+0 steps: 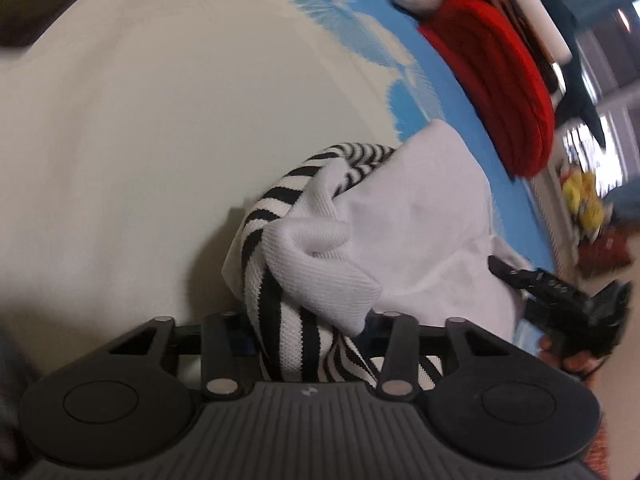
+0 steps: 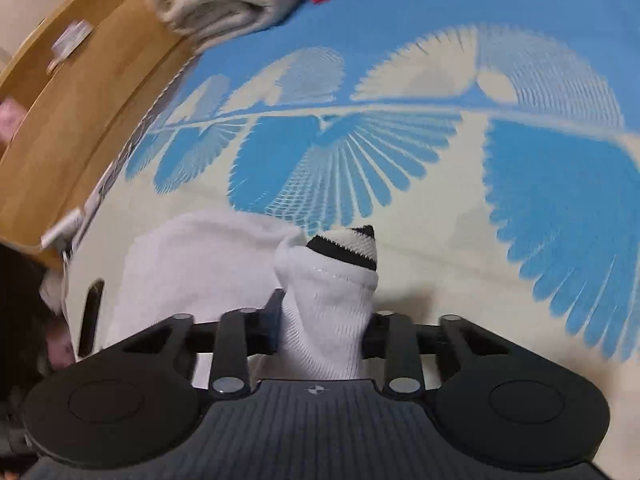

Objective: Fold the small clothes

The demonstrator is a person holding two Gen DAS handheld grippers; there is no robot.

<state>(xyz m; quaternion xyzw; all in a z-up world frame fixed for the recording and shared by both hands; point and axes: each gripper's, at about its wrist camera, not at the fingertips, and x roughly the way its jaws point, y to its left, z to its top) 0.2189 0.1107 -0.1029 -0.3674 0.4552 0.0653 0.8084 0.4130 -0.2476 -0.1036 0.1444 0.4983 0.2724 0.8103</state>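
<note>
left tongs (image 1: 308,320): clamped on the striped sock (image 1: 276,216), black-and-white knit bunched up between the 2 fingers
right tongs (image 2: 324,320): clamped on the white sock (image 2: 328,304), cuff end poking forward with a black-banded tip
sock location: both held up off the sheet (image 2: 440,240), white fabric and striped fabric tangled together in the left view; probably 1 bundle gripped at both ends, blur makes it hard to tell
right tongs seen from left view (image 1: 560,292): at the far edge of the white fabric, a hand on the handle
sheet: cream with blue feather print, lying under the socks
red knit (image 1: 500,88): folded, at the sheet's far edge
cream knit (image 2: 216,4): folded, beside the red one, next to wooden board (image 2: 80,120)
</note>
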